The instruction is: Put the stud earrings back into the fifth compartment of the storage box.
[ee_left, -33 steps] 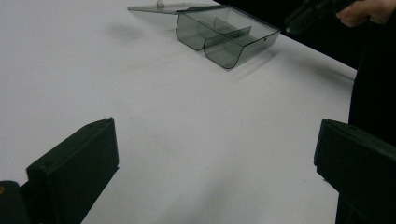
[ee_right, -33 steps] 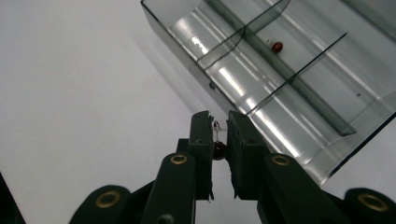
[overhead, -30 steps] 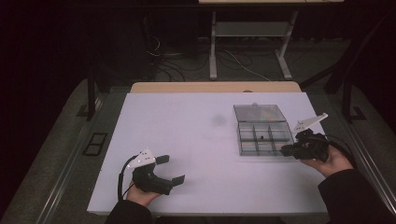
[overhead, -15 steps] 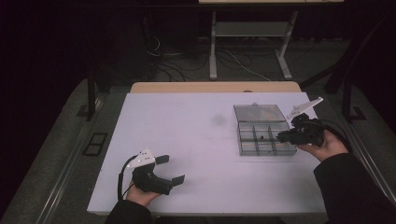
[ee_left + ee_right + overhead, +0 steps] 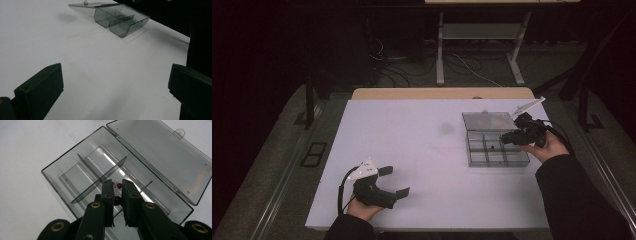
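Note:
A clear grey compartment box (image 5: pixel 472 161) lies open at the table's right, its lid (image 5: pixel 487 120) folded flat behind it. My right gripper (image 5: pixel 504 140) hangs over the box's middle compartments. In the right gripper view its jaws (image 5: pixel 118 188) stand almost together on a small dark red piece (image 5: pixel 117 200). A second small red bead (image 5: pixel 119 185) shows just past the tips, over the box floor (image 5: pixel 75 177). My left gripper (image 5: pixel 396 181) rests open at the near left of the table, nothing between its fingers. From there the box (image 5: pixel 120 18) is far off.
The white table top (image 5: pixel 422 145) is bare between the two grippers. A tan strip (image 5: pixel 442 93) runs along its far edge. Beyond it are desk legs and cables on a dark floor. A dark sleeve (image 5: pixel 572 200) lies over the near right corner.
My right gripper has moved left and forward from beside the box's right edge to over its compartments. The left gripper has stayed put.

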Demonstrator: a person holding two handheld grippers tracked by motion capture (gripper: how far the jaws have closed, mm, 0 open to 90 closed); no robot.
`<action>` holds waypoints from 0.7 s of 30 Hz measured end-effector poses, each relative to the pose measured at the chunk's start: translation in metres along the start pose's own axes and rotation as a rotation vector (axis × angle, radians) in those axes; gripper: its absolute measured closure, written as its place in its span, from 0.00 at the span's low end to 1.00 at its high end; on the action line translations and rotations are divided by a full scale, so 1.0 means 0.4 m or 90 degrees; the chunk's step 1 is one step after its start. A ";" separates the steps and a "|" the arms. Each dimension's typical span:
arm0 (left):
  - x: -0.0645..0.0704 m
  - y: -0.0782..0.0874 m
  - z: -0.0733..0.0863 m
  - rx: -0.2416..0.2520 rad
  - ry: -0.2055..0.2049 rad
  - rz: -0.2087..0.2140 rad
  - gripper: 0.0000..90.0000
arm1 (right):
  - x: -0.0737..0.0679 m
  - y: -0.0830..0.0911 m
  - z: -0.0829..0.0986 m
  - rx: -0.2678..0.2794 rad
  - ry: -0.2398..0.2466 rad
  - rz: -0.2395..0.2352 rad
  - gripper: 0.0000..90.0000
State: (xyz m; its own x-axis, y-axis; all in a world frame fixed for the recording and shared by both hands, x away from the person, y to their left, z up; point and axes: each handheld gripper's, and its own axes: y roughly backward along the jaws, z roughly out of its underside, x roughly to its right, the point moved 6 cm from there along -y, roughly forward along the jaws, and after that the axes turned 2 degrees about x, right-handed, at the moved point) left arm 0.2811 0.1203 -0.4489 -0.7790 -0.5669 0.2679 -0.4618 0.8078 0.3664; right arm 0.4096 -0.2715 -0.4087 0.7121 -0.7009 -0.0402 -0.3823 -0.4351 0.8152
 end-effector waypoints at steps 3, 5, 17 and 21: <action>0.000 0.000 0.000 0.000 0.000 0.000 0.00 | 0.010 -0.015 -0.003 0.000 -0.008 0.002 0.89; 0.000 0.001 0.000 0.000 -0.001 0.000 0.00 | 0.017 -0.023 -0.004 -0.001 -0.012 0.004 0.89; -0.001 0.001 -0.001 -0.001 -0.002 0.001 0.00 | 0.045 -0.079 0.010 0.001 -0.043 0.004 0.89; 0.000 -0.001 -0.001 -0.002 -0.003 0.002 0.00 | 0.050 -0.097 0.015 -0.001 -0.053 0.000 0.89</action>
State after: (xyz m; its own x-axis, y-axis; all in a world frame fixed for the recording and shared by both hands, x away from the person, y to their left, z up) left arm 0.2813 0.1200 -0.4488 -0.7825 -0.5638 0.2644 -0.4582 0.8088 0.3686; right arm 0.4351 -0.2723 -0.4446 0.6606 -0.7457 -0.0873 -0.3822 -0.4341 0.8158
